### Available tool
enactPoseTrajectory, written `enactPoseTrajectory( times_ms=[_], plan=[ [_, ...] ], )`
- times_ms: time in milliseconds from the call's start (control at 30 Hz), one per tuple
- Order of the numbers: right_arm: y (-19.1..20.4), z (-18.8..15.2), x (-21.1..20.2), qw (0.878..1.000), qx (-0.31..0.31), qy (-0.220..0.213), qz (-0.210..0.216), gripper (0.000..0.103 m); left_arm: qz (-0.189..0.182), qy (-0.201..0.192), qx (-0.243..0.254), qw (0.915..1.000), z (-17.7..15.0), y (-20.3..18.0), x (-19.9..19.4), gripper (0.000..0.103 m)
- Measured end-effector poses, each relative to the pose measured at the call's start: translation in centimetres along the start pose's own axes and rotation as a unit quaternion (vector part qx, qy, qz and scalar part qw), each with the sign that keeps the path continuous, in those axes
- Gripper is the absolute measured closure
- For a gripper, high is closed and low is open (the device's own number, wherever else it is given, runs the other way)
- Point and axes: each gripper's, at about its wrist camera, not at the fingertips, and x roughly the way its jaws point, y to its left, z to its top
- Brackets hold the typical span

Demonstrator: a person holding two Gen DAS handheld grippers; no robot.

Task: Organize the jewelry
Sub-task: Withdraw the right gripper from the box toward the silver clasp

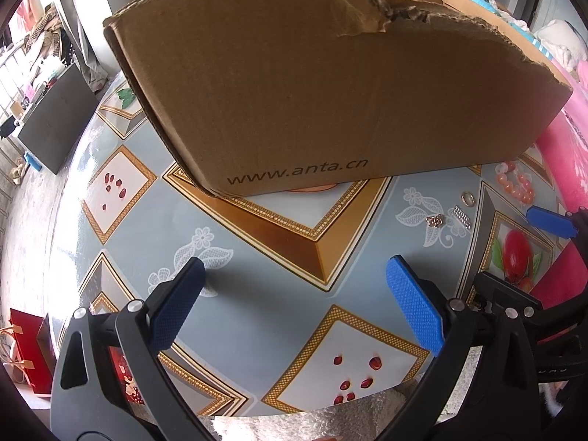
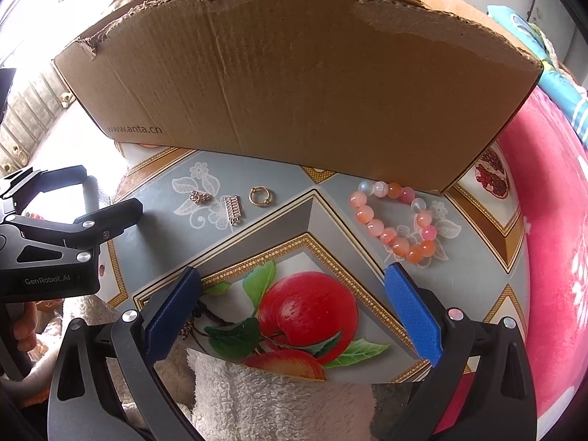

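A pink and orange bead bracelet (image 2: pixel 395 220) lies on the table in front of a torn cardboard box (image 2: pixel 294 84). Left of it lie a gold ring (image 2: pixel 258 195), a small silver ladder-shaped piece (image 2: pixel 233 211) and a small gold charm (image 2: pixel 200 196). My right gripper (image 2: pixel 294 305) is open and empty, hovering near the table's front edge, short of the jewelry. My left gripper (image 1: pixel 294 297) is open and empty over the table, left of the jewelry. In the left wrist view the bracelet (image 1: pixel 516 182), ring (image 1: pixel 468 198), silver piece (image 1: pixel 462 217) and charm (image 1: pixel 436 220) lie far right.
The table (image 1: pixel 257 257) has a glossy patterned cloth with fruit pictures. The box (image 1: pixel 323 103) stands across the back. A pink cloth (image 2: pixel 558 257) lies at the right. A white towel (image 2: pixel 279 400) hangs at the front edge. A red bag (image 1: pixel 29 349) sits on the floor at left.
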Motion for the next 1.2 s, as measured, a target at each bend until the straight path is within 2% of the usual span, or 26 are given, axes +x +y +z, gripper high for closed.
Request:
enactPoseTrajectory(
  times_ms=[367,1200],
  plan=[
    [0.1,0.1,0.0,1.0,0.0,0.001,0.0,0.006,0.003,0.023,-0.01,0.9997,0.8,0.0,0.5,0.007],
    [0.2,0.3,0.2,1.0,0.001,0.015,-0.001,0.006,0.006,0.027,-0.016,0.9995,0.9,-0.2,0.5,0.007]
  ],
)
